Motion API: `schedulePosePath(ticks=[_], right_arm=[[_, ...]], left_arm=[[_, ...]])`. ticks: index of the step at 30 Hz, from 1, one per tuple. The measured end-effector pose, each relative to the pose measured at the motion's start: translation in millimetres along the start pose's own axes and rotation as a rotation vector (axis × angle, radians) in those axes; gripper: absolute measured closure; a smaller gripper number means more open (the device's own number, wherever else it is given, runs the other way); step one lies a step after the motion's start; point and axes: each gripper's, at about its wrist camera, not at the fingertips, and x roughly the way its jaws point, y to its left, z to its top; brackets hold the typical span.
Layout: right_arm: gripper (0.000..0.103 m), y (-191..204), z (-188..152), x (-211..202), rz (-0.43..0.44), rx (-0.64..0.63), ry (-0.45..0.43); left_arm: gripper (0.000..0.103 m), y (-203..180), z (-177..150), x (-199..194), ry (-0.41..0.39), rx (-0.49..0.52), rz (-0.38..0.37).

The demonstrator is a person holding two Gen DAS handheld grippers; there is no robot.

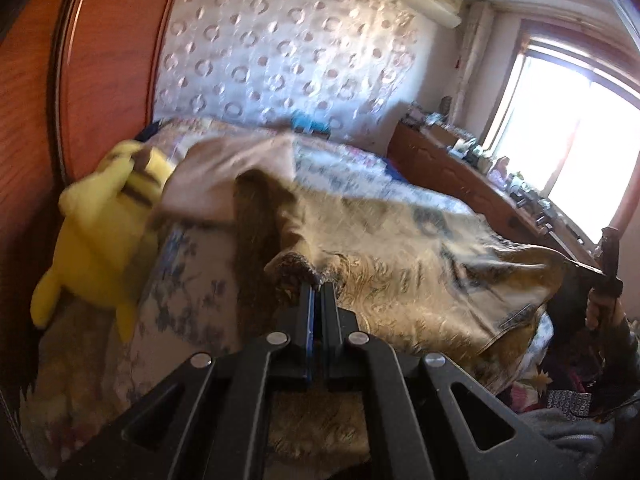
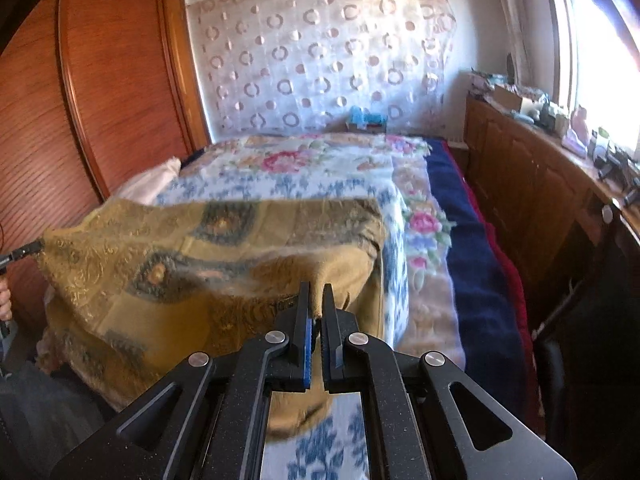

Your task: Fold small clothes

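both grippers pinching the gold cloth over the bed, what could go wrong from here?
1. The left gripper and right gripper each hold only a small corner bunch of the gold cloth; a tug could pull one free.
2. The cloth sags between them, so it may land creased on the floral bedspread.
3. The yellow plush toy sits close by; a swinging edge could drag it.

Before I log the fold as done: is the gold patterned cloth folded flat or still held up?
Held up, not folded flat: the gold patterned cloth hangs stretched between the left gripper and right gripper, both shut on its corners.
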Motion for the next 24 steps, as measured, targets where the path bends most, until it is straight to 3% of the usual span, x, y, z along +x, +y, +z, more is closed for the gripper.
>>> schedulePosePath(ticks=[4, 8, 13, 15, 16, 24], right_arm=[[0.102, -7.7, -21.6, 20.0, -0.021, 0.024, 0.069], [0.102, -14.3, -31.9, 27.8, -0.019, 0.061, 0.082], [0.087, -19.3, -37.9, 18.5, -0.008, 0.090, 0.063], [0.070, -20.4, -41.6, 12.5, -0.009, 0.101, 0.055], [0.067, -20.8, -44.4, 10.5, -0.005, 0.106, 0.054], [0.063, -18.8, -68.7, 11.2, -0.017, 0.115, 0.107]], left_arm=[[0.103, 4.1, -18.3, 13.8, 0.059, 0.001, 0.046], [0.103, 1.4, -25.3, 22.3, 0.086, 0.025, 0.077], [0.096, -3.2, -25.1, 20.1, 0.075, 0.060, 0.091], [0.091, -3.4, -23.2, 18.5, 0.069, 0.082, 0.096], [0.088, -3.1, -22.6, 16.9, 0.064, 0.087, 0.099], [0.073, 7.6, -17.0, 5.9, 0.034, 0.070, 0.103]])
